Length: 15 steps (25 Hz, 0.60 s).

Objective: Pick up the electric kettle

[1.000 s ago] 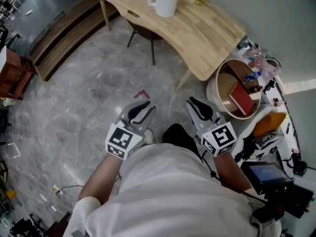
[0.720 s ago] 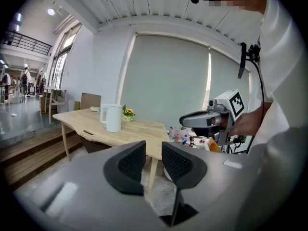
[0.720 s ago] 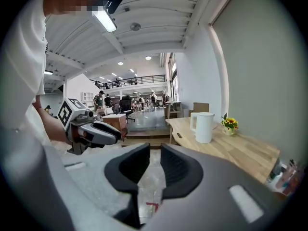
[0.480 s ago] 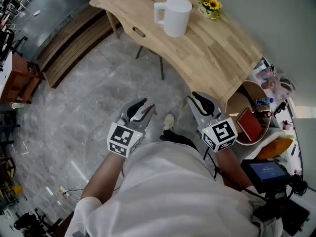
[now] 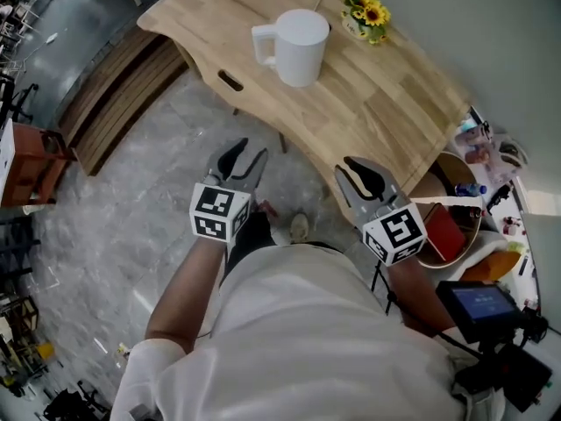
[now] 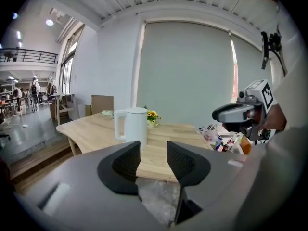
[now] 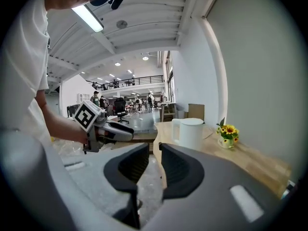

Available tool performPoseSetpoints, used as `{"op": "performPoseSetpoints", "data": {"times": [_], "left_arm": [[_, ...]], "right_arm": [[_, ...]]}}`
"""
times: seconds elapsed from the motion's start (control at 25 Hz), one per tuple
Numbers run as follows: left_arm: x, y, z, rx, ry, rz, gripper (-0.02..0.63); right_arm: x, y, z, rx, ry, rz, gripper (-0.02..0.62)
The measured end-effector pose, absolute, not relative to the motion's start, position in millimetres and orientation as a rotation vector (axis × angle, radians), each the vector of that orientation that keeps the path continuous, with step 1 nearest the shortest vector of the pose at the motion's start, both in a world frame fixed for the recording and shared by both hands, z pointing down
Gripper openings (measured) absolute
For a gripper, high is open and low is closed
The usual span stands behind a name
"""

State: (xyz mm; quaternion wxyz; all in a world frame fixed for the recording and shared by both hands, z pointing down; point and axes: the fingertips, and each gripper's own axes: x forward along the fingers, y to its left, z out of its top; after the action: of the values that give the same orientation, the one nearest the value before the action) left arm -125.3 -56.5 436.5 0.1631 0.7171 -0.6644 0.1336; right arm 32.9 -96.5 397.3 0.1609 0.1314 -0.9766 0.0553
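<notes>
The white electric kettle (image 5: 298, 46) stands upright on the pale wooden table (image 5: 386, 103), its handle towards the left. It also shows in the left gripper view (image 6: 132, 125) and the right gripper view (image 7: 191, 134), still well ahead of both. My left gripper (image 5: 241, 160) hovers over the floor short of the table's near edge; its jaws have just been opening and stand apart with nothing between them (image 6: 153, 153). My right gripper (image 5: 366, 178) is at the table's edge, to the right of the kettle. A narrow empty gap shows between its jaws (image 7: 154, 153).
A small pot of yellow flowers (image 5: 366, 11) sits on the table behind the kettle. A round tub (image 5: 421, 187) holding a red book (image 5: 443, 231) stands by the table's right end, with clutter beyond. A slatted wooden bench (image 5: 114, 95) lies far left.
Both grippers have moved forward across the floor towards the table. The left jaws have spread wider. The kettle now lies closer ahead.
</notes>
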Motion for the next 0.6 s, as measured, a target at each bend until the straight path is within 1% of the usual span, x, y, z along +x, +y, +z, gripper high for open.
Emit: {"op": "performPoseSetpoints", "data": {"times": [0.24,0.6], "left_arm": [[-179.9,-141.5,448.6,2.068,-1.925,0.412,0.190],[-267.2,-256.6,479.7,2.142,-1.803,0.480,0.203]], "right_arm": [[6.0,-136.8,402.9,0.477,-2.751,0.176,0.067],[-47.7,-189.1,395.9,0.742,-2.684,0.242,0.067]]}}
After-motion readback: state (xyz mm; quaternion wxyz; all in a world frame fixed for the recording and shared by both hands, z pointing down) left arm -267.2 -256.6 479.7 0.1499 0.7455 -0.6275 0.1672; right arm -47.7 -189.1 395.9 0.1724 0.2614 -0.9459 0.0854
